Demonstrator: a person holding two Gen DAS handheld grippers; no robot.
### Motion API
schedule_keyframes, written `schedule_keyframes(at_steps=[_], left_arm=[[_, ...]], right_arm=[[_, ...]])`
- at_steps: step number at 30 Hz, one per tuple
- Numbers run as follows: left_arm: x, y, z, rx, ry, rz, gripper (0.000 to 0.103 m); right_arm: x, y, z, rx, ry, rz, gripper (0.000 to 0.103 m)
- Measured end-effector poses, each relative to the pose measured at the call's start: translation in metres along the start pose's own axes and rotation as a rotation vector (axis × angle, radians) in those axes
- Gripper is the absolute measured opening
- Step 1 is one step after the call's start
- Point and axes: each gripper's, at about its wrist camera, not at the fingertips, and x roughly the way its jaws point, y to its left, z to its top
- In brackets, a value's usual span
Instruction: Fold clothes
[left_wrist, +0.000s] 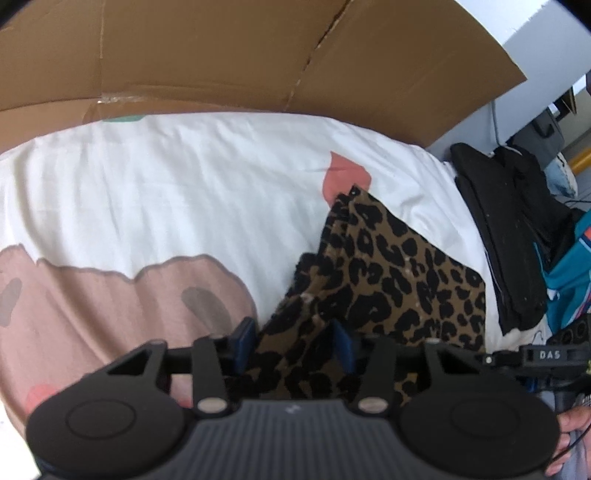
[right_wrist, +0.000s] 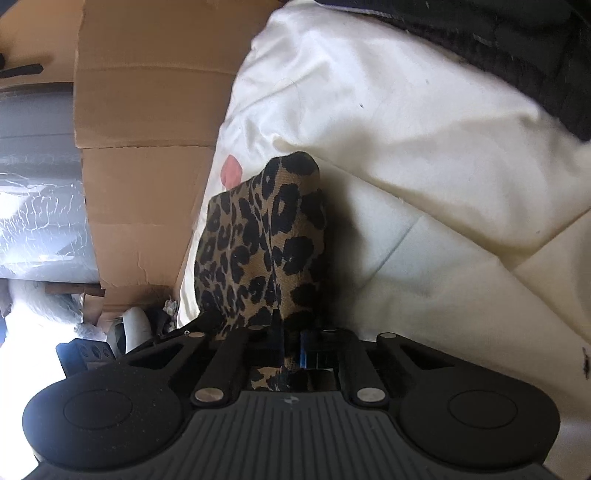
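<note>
A leopard-print garment (left_wrist: 399, 273) lies crumpled on a white bedsheet (left_wrist: 184, 184) with pink prints. One bunched end of it runs between the blue pads of my left gripper (left_wrist: 291, 343), whose jaws stand apart around the cloth; the left pad (left_wrist: 244, 341) shows a small gap to the fabric. In the right wrist view the same leopard garment (right_wrist: 266, 229) rises in a fold straight from my right gripper (right_wrist: 291, 343), which is shut on its edge over the white bedsheet (right_wrist: 406, 147).
A flattened cardboard sheet (left_wrist: 221, 55) stands behind the bed, and cardboard (right_wrist: 140, 147) also fills the left of the right wrist view. Black clothes (left_wrist: 509, 229) and a teal garment (left_wrist: 569, 280) lie at the right. A hand (left_wrist: 572, 424) shows at the lower right.
</note>
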Motion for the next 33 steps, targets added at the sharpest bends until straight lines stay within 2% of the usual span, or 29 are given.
schedule_keyframes(at_steps=[10,15,23,26,27,28,29,33], left_arm=[[0.002,0.005,-0.007,-0.125,0.042,-0.069,0.033],[0.0,0.003,-0.01,-0.143,0.048,-0.089,0.031],[-0.007,0.002,-0.006,-0.135,0.038,-0.102,0.026],[-0.007,-0.003,-0.002,-0.113,0.039,-0.075,0.035],[-0.007,-0.004,0.0,-0.114,0.034,-0.072,0.044],[-0.007,-0.004,0.001,-0.12,0.031,-0.076,0.053],[-0.006,-0.004,0.002,-0.126,0.029,-0.079,0.055],[0.0,-0.007,0.006,-0.102,0.029,-0.052,0.063]], right_arm=[[-0.017,0.019,0.025,-0.074,-0.044,-0.039,0.004],[-0.018,0.024,0.041,-0.115,-0.044,-0.07,0.004],[-0.013,0.028,0.047,-0.146,-0.034,-0.09,0.006],[-0.014,0.03,0.046,-0.178,-0.019,-0.101,0.017],[-0.014,0.029,0.045,-0.178,-0.015,-0.101,0.03],[-0.016,0.027,0.043,-0.176,-0.014,-0.104,0.037],[-0.017,0.025,0.042,-0.173,-0.013,-0.108,0.042],[-0.018,0.012,0.035,-0.141,0.006,-0.105,0.041]])
